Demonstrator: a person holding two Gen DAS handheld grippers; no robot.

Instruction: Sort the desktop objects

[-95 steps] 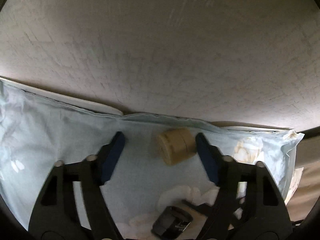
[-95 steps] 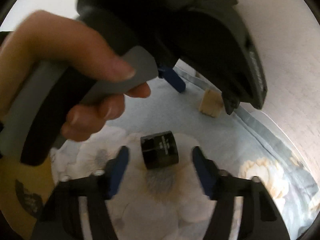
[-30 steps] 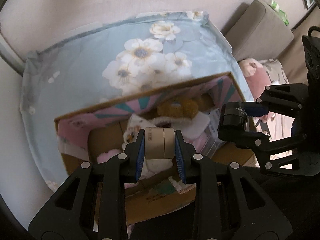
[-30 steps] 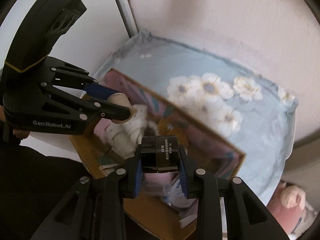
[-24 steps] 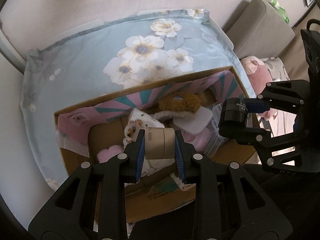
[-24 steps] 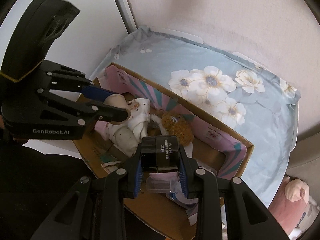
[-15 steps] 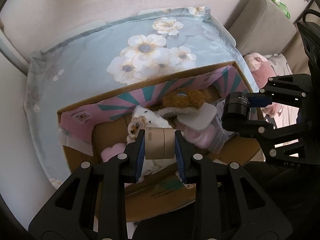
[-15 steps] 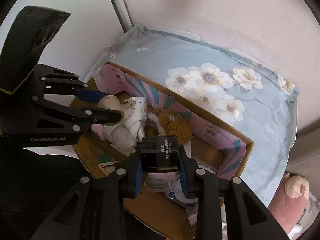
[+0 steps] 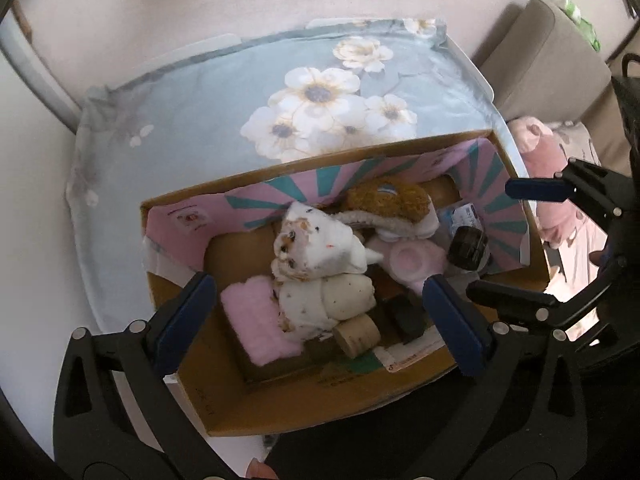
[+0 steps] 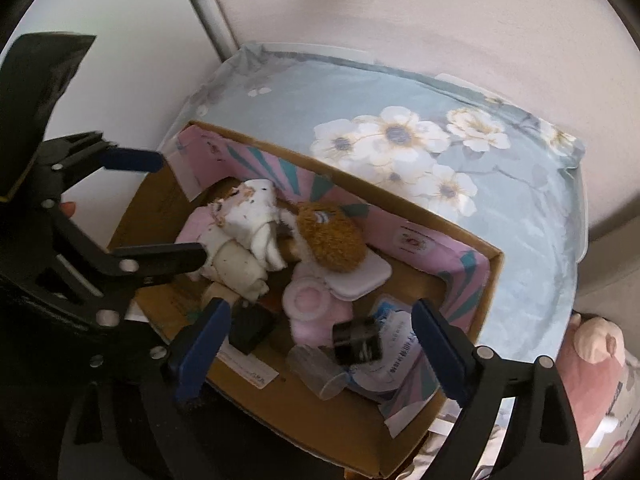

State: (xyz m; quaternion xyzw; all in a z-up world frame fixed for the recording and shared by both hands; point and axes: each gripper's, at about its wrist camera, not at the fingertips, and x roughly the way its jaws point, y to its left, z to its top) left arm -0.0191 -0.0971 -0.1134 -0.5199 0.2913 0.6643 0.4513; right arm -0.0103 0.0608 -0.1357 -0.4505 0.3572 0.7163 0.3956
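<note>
An open cardboard box [image 9: 320, 165] with a pink lining stands against the floral table. My left gripper [image 9: 320, 320] hangs over its near side, jaws opening wide, pads touching nothing. Below it a beige roll [image 9: 358, 333] lies loose in the box beside a white plush. My right gripper [image 10: 322, 344] is over the box's [image 10: 400, 200] right end, jaws opening too, and the black jar [image 10: 358, 340] lies free between and below its fingers on a plastic packet. The left wrist view shows that jar [image 9: 468, 248] and the right gripper [image 9: 520, 244] at the right.
The box holds a white plush [image 9: 316, 248], a brown plush [image 9: 388, 200], pink fluffy pieces [image 9: 256, 320] and a black block [image 10: 252, 328]. A blue floral cloth [image 9: 240, 92] covers the table behind. A sofa [image 9: 552, 52] and pink plush pig [image 10: 596, 344] are at right.
Both grippers went from shut to wide open over the box. The beige roll left the left jaws and the black jar left the right jaws; both now lie in the box.
</note>
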